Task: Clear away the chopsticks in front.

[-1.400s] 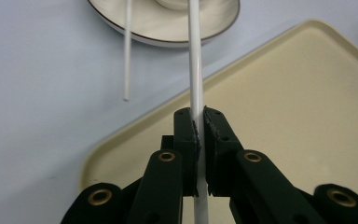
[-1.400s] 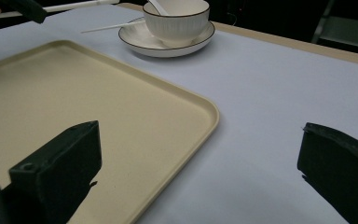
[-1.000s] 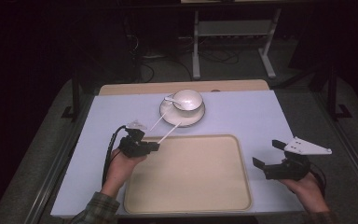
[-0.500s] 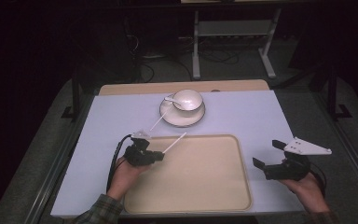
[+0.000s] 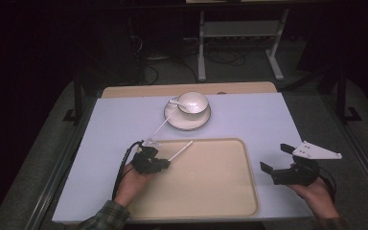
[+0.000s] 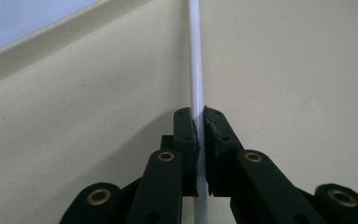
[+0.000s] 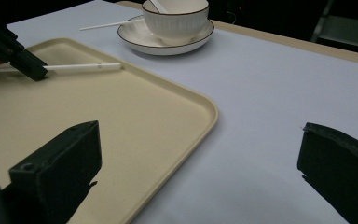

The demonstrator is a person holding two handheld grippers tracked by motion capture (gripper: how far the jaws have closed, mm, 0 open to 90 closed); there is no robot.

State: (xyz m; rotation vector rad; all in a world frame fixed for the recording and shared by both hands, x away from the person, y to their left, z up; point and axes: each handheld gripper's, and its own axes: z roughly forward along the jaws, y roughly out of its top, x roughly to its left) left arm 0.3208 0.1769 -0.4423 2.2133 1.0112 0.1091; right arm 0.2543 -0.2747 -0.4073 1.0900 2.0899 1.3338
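Two white chopsticks in play. One chopstick (image 5: pixel 180 150) pinched near its end by left gripper (image 6: pixel 199 122), jaws clamped tight on it, held low over tray (image 5: pixel 230 201) near far-left corner, probably for setting down flat. Second chopstick (image 5: pixel 161 126) lies on table, tip at saucer (image 5: pixel 187 120) under bowl (image 5: pixel 192 101). Right gripper (image 5: pixel 277 159) idle off tray's right edge, jaws wide apart, holding nothing, likely waiting.
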